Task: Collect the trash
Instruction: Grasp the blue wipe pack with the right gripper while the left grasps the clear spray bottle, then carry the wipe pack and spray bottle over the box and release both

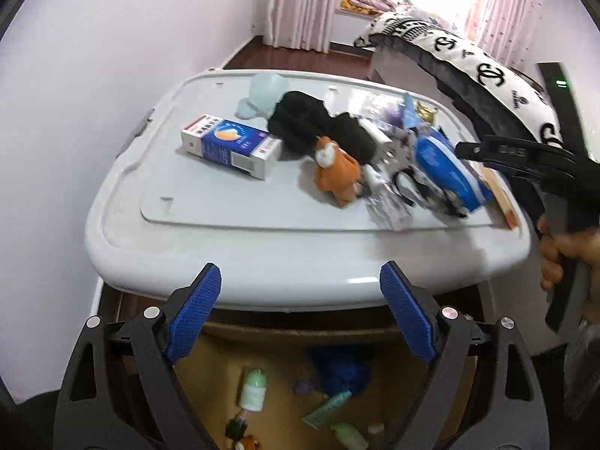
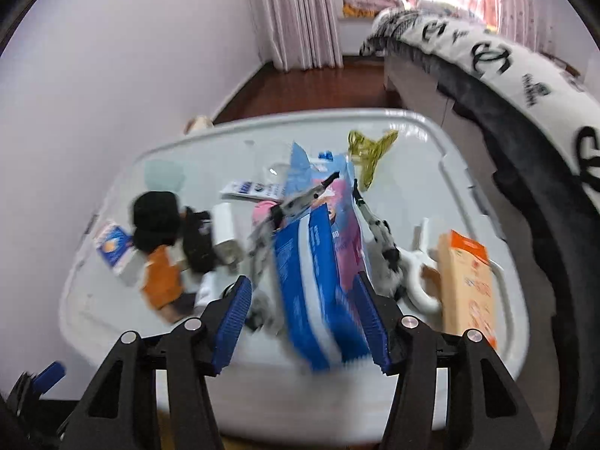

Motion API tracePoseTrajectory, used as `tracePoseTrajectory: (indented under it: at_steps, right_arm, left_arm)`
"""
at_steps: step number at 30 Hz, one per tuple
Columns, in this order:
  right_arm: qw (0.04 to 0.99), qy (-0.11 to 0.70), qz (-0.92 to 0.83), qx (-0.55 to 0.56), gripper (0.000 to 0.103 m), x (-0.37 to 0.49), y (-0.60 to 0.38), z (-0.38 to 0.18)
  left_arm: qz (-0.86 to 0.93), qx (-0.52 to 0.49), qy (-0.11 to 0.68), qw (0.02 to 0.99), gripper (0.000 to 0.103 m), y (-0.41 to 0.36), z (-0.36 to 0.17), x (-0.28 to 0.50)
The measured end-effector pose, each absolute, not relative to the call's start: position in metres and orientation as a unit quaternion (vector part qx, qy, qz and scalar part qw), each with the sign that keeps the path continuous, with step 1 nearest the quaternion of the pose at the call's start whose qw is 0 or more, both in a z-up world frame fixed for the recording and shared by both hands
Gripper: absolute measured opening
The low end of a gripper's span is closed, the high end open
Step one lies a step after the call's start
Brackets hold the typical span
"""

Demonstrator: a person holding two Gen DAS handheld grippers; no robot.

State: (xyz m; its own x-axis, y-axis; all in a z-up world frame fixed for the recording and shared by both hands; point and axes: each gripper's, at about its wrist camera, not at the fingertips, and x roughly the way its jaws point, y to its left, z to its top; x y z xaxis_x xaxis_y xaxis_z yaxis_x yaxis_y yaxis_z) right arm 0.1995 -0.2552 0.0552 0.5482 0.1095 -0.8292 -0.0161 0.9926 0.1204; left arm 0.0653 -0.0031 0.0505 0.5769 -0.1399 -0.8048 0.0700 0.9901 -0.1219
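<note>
- Trash covers a grey bin lid (image 1: pixel 262 247): a blue wrapper (image 2: pixel 318 292) lies at the near right of the clutter, between the fingers of the right gripper (image 2: pixel 303 322), whose jaws stand wide apart with nothing clamped; contact with the pads cannot be told through the blur.
- The left gripper (image 1: pixel 300 311) hovers empty at the lid's near edge, fingers spread, above a cardboard box (image 1: pixel 210 375) on the floor that already holds bottles and tubes.
- Risk, as judged here: closing on the limp wrapper could also pinch the spotted hair clip (image 2: pixel 378 240) beside it, or drag the packet so that it sweeps neighbours off the lid.
- An orange plush toy (image 1: pixel 333 172), a black cloth (image 1: pixel 311 123) and a blue-and-white carton (image 1: pixel 232 146) sit close by; a hasty grab may take keepsakes for rubbish.
- The orange box (image 2: pixel 467 285) rests at the lid's right rim, where a nudge could tip it over.
</note>
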Motion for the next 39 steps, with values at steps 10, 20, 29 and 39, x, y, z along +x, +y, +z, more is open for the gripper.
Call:
tracePoseTrajectory:
  at_steps: [10,20,29,39]
  right_arm:
    - [0.871,0.49,0.01,0.023,0.023,0.222,-0.244,0.035]
    - [0.913,0.372,0.031,0.165,0.024,0.155,-0.289,0.112]
    - [0.899,0.391,0.054,0.187,0.025,0.147,-0.304,0.105]
    - [0.898,0.371,0.063,0.227,0.025,0.146,-0.317,0.119]
  left_arm:
    - [-0.052,-0.055,0.489,0.869,0.085,0.002,0.022,0.071]
    - [-0.118,-0.056,0.443,0.887,0.085,-0.06,0.034,0.086]
    - [-0.021,-0.051,0.493,0.868,0.084,-0.11,-0.007,0.167]
    - [-0.069,-0.044,0.422,0.903,0.023,-0.099,-0.007,0.153]
